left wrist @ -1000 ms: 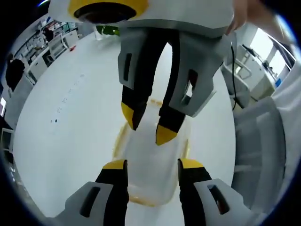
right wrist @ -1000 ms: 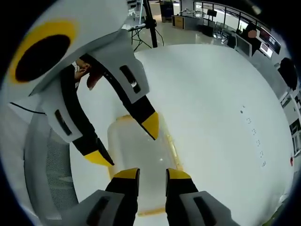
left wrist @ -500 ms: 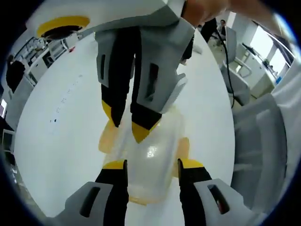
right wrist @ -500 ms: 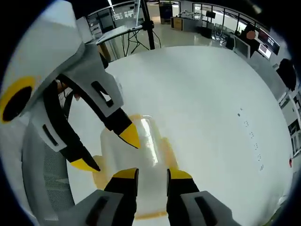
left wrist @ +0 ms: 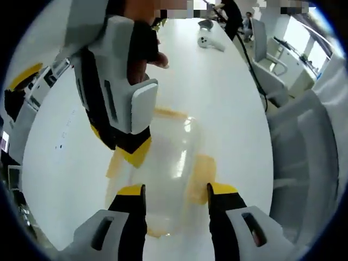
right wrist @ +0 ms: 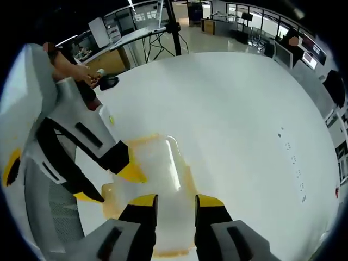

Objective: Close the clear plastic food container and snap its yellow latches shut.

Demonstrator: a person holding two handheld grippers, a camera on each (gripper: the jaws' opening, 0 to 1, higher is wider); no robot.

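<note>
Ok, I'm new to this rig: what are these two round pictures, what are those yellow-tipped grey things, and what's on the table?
Those are hand-held tongs, one in each of a person's hands, each carrying a fisheye camera looking along its jaws. In the left gripper view, the left tongs rise from the bottom, open, and the right tongs reach in from above. In the right gripper view, the right tongs rise from the bottom and the left tongs enter from the left. Between them, on the white table, sits the clear plastic food container with its yellow latches. Neither pair visibly grips anything.
</note>
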